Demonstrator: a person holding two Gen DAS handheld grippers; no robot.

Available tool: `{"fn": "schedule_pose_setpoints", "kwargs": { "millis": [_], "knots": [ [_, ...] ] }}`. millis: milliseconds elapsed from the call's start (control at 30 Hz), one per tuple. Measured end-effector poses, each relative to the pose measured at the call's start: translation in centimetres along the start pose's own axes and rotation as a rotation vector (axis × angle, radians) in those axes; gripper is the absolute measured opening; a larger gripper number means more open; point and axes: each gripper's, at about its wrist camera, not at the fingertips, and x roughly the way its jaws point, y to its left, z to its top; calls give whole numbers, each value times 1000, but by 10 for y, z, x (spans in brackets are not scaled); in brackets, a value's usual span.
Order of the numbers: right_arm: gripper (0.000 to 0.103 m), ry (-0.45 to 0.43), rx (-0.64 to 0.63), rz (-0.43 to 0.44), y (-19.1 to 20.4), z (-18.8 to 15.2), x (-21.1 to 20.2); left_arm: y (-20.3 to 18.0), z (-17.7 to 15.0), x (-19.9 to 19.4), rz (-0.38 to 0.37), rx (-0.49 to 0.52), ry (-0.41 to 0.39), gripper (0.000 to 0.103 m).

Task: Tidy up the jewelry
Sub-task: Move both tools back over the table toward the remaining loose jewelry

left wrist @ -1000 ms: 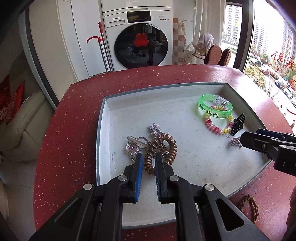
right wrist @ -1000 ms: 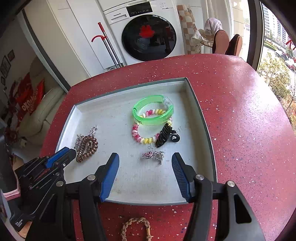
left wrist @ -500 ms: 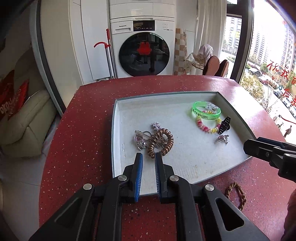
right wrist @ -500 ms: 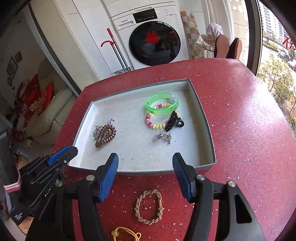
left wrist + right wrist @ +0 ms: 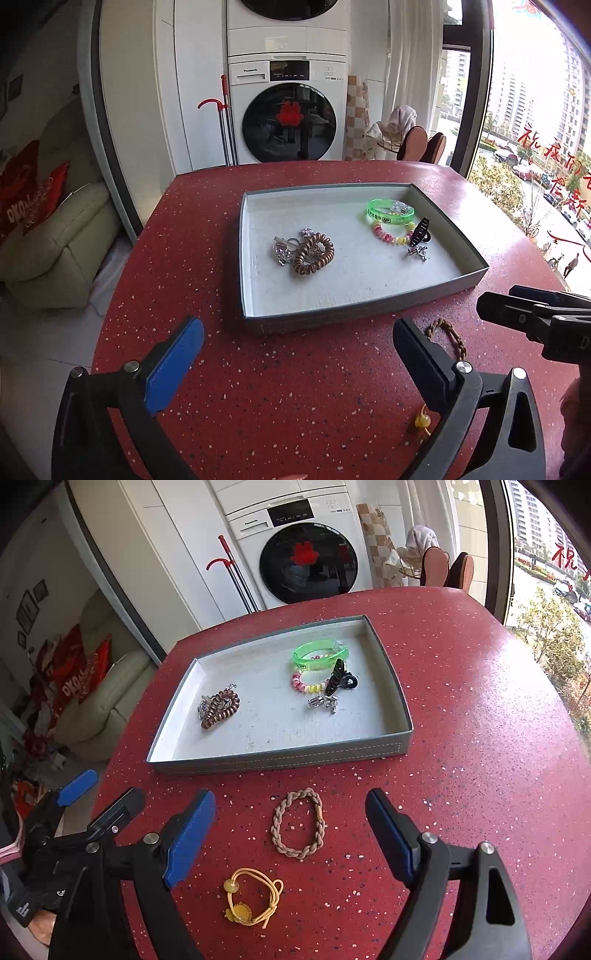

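A grey tray (image 5: 354, 308) (image 5: 280, 757) on the red table holds a brown spiral hair tie (image 5: 314, 254) (image 5: 219, 709), a green bangle (image 5: 389, 213) (image 5: 319, 654), a beaded bracelet (image 5: 391, 235), a black claw clip (image 5: 338, 678) and a silver charm (image 5: 324, 702). A braided tan bracelet (image 5: 298, 823) and a yellow cord hair tie (image 5: 253, 897) lie on the table in front of the tray. My left gripper (image 5: 295, 354) is open and empty above the table. My right gripper (image 5: 291, 827) is open and empty, with the braided bracelet between its fingers.
The red table (image 5: 480, 738) has a rounded edge at left, with a sofa (image 5: 55, 251) beyond. A washing machine (image 5: 288, 110) stands behind. A window is at right.
Both grippers have pulled back from the tray toward the table's front. The left gripper has opened. The braided bracelet and yellow hair tie have come into view.
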Motion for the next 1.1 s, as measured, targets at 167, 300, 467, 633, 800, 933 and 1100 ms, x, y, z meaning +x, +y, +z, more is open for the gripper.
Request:
{"fn": "schedule_pose_setpoints", "kwargs": {
  "millis": [167, 300, 467, 633, 800, 933, 1100],
  "knots": [
    [86, -28, 3, 29, 0, -10, -10, 1, -16, -11, -2, -5, 9, 103],
    [86, 32, -14, 52, 6, -15, -6, 1, -27, -18, -9, -11, 21, 103],
    [86, 75, -28, 51, 8, -25, -4, -7, -44, -24, -8, 13, 39, 103],
    [86, 92, -50, 19, 3, -36, -6, -8, -60, -28, -1, 10, 53, 103],
    [86, 103, -44, -14, -10, -46, -10, -2, -75, -25, -11, -28, 97, 103],
    [86, 117, -64, -55, -17, -54, -8, -1, -84, -25, -46, -39, 122, 103],
    [86, 125, -55, -85, -24, -54, 1, -14, -85, -23, -83, -23, 136, 103]
  ]
}}
